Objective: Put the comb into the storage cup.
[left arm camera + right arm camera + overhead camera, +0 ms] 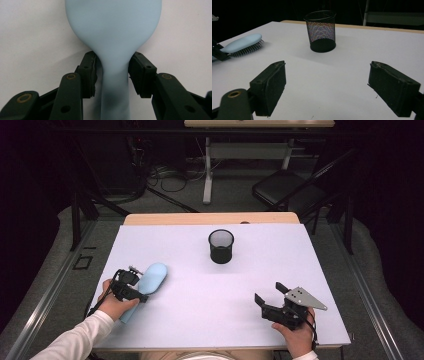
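Observation:
A light blue hairbrush (152,277) lies bristles down near the left edge of the white table (200,320). My left gripper (139,284) straddles its handle. In the left gripper view the narrow neck of the hairbrush (112,30) runs between the pads of the left gripper (112,70); the right pad (140,75) lies against it and a thin dark gap shows at the left pad. My right gripper (269,292) rests open near the front right of the table, with nothing between its jaws (327,82). The right gripper view also has the hairbrush (243,42) at far left.
A black wire mesh cup (221,246) stands upright at the middle back of the table, also ahead of the right gripper as the mesh cup (320,31). Beyond the table's wooden far edge are a dark floor, cables, a desk leg and a chair.

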Motion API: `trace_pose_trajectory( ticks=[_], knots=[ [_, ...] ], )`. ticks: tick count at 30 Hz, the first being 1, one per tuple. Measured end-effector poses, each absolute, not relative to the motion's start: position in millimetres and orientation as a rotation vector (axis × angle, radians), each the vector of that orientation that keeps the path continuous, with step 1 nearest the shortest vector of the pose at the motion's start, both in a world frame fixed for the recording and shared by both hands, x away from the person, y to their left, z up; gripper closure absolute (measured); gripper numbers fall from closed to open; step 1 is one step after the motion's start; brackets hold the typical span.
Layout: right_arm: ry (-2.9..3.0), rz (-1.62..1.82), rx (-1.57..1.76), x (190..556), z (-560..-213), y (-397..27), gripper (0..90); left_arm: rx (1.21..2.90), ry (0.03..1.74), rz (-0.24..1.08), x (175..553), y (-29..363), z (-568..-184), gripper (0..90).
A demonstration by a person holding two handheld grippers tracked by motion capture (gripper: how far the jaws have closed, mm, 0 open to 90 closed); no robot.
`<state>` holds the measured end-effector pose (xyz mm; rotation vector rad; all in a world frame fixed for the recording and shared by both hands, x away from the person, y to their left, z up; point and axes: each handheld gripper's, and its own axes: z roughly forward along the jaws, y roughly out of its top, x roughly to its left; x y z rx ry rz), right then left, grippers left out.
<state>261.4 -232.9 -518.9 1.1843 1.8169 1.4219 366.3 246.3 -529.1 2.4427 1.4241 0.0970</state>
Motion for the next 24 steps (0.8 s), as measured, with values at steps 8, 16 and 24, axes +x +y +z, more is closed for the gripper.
trace_pose_trajectory(
  ticks=[8, 16, 24],
  knots=[
    [1.818, 1.421, 1.187, 261.5, -519.1, -233.0, 14.3, 2.433, 1.438, 0.128, 365.0, 244.0, -529.9, 55.9],
    [1.818, 1.421, 1.186, 261.4, -519.1, -233.1, 14.2, 2.429, 1.446, 0.144, 365.1, 244.1, -530.0, 58.8],
    [1.818, 1.421, 1.184, 261.6, -519.1, -233.2, 14.2, 2.438, 1.431, 0.161, 363.7, 242.7, -530.0, 63.9]
  ],
)
